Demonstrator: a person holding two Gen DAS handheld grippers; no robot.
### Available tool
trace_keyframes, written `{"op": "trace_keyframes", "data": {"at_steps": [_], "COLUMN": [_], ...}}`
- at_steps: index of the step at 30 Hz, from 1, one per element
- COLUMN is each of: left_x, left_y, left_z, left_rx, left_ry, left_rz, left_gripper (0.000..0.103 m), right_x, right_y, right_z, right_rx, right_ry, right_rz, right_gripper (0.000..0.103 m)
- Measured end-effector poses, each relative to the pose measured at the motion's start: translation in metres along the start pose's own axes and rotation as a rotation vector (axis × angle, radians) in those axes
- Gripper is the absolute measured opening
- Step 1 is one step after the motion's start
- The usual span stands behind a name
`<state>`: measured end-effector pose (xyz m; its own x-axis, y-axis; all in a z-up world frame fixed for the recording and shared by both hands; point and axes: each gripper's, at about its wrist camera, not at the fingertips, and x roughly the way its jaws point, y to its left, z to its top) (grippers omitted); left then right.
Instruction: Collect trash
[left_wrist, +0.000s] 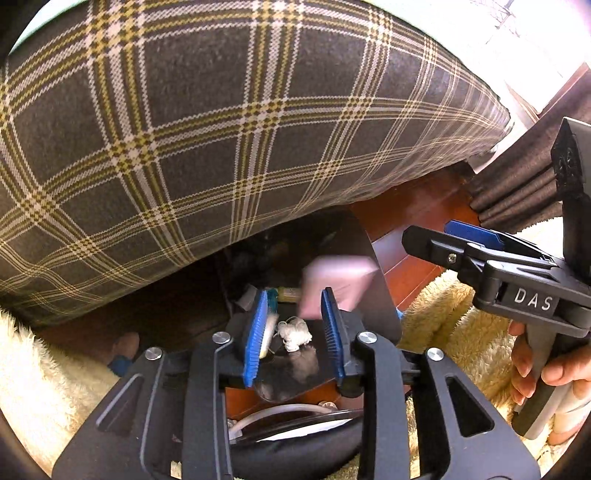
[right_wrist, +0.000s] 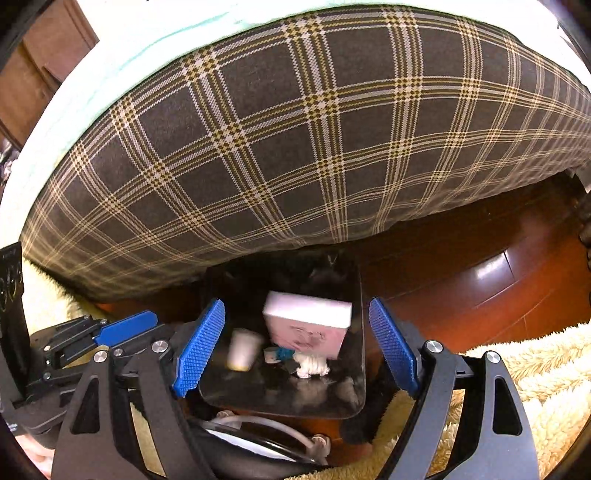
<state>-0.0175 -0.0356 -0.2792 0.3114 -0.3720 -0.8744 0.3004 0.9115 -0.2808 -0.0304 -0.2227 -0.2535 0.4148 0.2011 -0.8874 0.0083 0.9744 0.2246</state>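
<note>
A glossy black bin (right_wrist: 277, 406) stands on the floor by the bed, right under both grippers. In it lie a pink-and-white box (right_wrist: 308, 326), a crumpled white tissue (right_wrist: 312, 363), a small blue-and-white scrap (right_wrist: 282, 353) and a blurred white cup (right_wrist: 242, 349). My left gripper (left_wrist: 295, 295) hangs over the bin (left_wrist: 388, 314), jaws a little apart, nothing pressed between the pads; the tissue (left_wrist: 295, 334) shows in the gap and the cup (left_wrist: 271, 328) beside its left pad. My right gripper (right_wrist: 297, 302) stands wide open above the box, holding nothing.
A brown plaid bed cover (left_wrist: 221, 129) overhangs the bin at the back. A fluffy cream rug (right_wrist: 517, 369) lies on the red wooden floor (right_wrist: 480, 288). Brown curtains (left_wrist: 517, 192) hang at the right. A hand (left_wrist: 546, 369) holds the right gripper's handle.
</note>
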Motion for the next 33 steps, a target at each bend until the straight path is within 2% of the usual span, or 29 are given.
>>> {"op": "trace_keyframes", "data": {"at_steps": [5, 10, 14, 19, 23, 27, 33], "left_x": [-0.016, -0.053, -0.091, -0.138, -0.163, -0.182, -0.182], "left_y": [-0.002, -0.005, -0.004, 0.001, 0.006, 0.014, 0.035], "left_z": [0.003, 0.004, 0.013, 0.036, 0.062, 0.093, 0.156], "left_rx": [-0.003, 0.013, 0.020, 0.033, 0.047, 0.057, 0.040], "left_ry": [-0.036, -0.133, -0.220, -0.340, -0.413, -0.463, -0.491], "left_rz": [-0.007, -0.010, -0.002, 0.043, 0.108, 0.136, 0.169], "left_gripper": [0.038, 0.046, 0.049, 0.057, 0.058, 0.067, 0.078], "right_x": [-0.021, -0.061, -0.088, -0.125, -0.145, -0.143, -0.116], "right_y": [-0.008, -0.008, -0.006, -0.001, 0.005, 0.016, 0.028], "right_z": [0.009, 0.017, 0.030, 0.071, 0.116, 0.161, 0.225], "right_rx": [0.025, 0.016, -0.013, -0.057, -0.106, -0.109, -0.118], "right_ry": [-0.065, -0.218, -0.289, -0.388, -0.468, -0.482, -0.438], "right_rz": [0.045, 0.122, 0.138, 0.131, 0.109, 0.090, 0.041], "right_gripper": [0.082, 0.082, 0.082, 0.082, 0.082, 0.081, 0.058]}}
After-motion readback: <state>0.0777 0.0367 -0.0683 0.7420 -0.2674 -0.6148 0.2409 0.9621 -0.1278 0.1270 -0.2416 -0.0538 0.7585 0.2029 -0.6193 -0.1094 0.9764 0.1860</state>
